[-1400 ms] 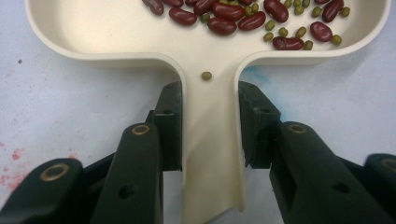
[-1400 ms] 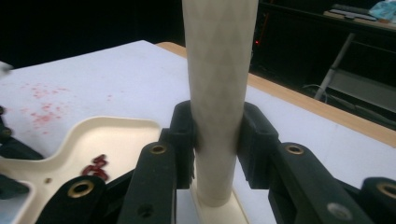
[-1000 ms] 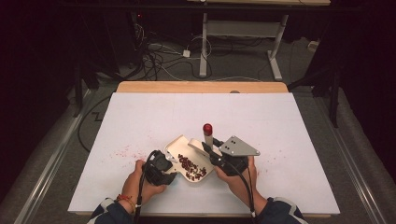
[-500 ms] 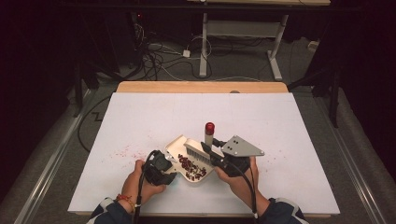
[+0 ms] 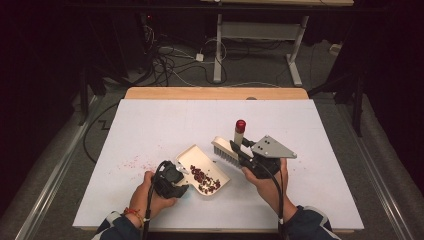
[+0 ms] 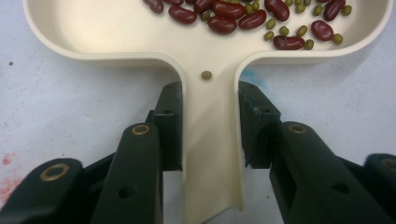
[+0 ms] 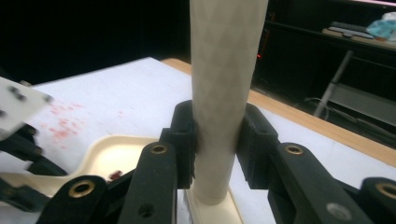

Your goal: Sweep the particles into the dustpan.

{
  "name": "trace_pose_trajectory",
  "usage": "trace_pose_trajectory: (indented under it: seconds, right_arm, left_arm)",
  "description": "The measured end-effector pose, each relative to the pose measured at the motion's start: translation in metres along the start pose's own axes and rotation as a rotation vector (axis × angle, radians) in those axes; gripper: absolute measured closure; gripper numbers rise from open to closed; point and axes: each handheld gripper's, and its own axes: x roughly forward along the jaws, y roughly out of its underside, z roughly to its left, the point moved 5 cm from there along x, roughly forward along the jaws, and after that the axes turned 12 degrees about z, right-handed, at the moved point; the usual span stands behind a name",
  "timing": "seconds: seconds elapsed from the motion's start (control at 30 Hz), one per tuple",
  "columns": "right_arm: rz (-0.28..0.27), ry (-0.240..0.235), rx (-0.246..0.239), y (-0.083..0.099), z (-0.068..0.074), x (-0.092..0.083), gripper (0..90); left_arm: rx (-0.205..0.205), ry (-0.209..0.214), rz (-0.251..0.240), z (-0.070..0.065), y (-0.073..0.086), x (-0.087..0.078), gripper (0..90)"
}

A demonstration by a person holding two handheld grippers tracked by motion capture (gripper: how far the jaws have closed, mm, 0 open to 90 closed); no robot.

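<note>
Surface (image 5: 150,125) is lit evenly from overhead in the high view; surroundings and floor are left near black. Shadows under objects are short and soft, no harsh glare seen. High view is soft and low in detail. Left gripper view is bright and sharp on the beans (image 6: 233,21); the near jaws are rendered dark. Right gripper view is dimmer, background is dark, the brush handle (image 7: 224,84) is slightly soft, and blur is seen at the left edge.
</note>
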Motion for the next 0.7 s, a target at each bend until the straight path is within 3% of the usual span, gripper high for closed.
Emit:
trace_pose_trajectory:
  seconds: [0.1, 0.27, 0.43, 0.7]
  right_arm:
    - [0.023, 0.02, -0.004, 0.006, -0.004, 0.008, 70.8]
    - [0.045, 0.003, -0.026, 0.009, -0.001, 0.016, 70.8]
    - [0.064, -0.059, -0.08, 0.008, 0.021, 0.013, 70.7]
    - [0.058, -0.106, -0.098, 0.005, 0.033, 0.007, 70.8]
  left_arm:
    - [0.0, 0.001, 0.002, 0.001, 0.001, 0.0, 64.0]
    - [-0.002, 0.006, 0.002, 0.001, 0.001, 0.0, 64.0]
    - [-0.004, 0.005, 0.002, 0.002, 0.001, 0.0, 64.0]
    - [-0.005, 0.008, 0.004, 0.003, 0.002, 0.0, 64.0]
